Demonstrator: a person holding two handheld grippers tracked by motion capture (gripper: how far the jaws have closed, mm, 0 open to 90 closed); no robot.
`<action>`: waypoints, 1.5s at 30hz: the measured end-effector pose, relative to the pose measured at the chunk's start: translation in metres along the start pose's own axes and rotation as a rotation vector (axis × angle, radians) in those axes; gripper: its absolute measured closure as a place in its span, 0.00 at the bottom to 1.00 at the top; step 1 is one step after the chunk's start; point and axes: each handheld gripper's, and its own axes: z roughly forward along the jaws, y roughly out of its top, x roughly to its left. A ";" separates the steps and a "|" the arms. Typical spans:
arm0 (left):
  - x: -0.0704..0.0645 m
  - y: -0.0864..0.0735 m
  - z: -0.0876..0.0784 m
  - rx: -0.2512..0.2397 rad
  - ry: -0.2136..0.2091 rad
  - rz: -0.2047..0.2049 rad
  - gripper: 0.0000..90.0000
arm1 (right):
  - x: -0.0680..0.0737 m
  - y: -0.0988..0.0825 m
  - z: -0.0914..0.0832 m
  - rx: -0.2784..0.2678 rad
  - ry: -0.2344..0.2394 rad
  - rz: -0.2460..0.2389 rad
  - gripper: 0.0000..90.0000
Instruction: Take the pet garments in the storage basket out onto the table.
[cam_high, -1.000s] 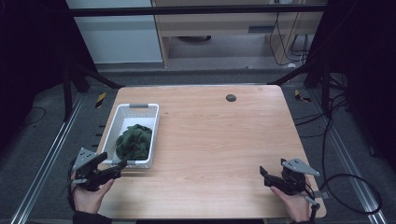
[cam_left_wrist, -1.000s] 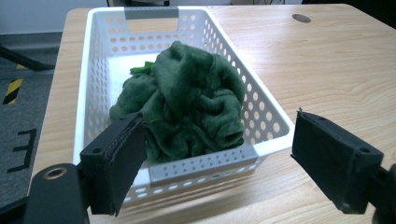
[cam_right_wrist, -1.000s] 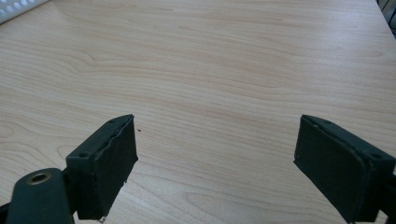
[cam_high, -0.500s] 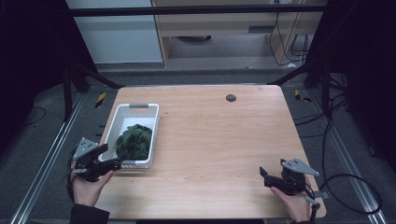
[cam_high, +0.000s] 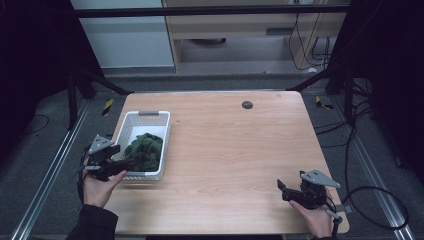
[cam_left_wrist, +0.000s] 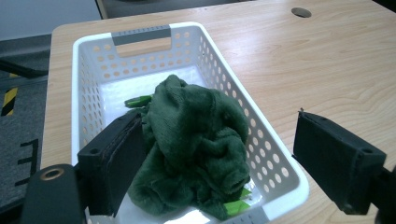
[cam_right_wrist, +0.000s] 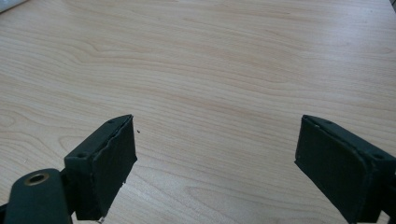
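green cloth, seemingly one, one white basket, two grippers

Your light wood table carries one white perforated basket at about 9 o'clock, near the left edge, grey handle at its far end. A dark round grommet hole sits at 12 o'clock. The remaining tabletop is plain wood grain.
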 end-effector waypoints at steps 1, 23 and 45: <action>0.001 0.001 0.001 0.002 0.003 0.001 0.18 | 0.000 0.000 0.000 0.000 0.001 -0.001 0.14; 0.012 0.017 0.030 0.096 0.009 0.014 0.16 | 0.001 0.000 0.002 0.011 0.015 -0.015 0.13; 0.017 0.028 0.059 0.187 0.037 0.058 0.14 | 0.003 -0.001 0.004 0.034 0.017 -0.027 0.12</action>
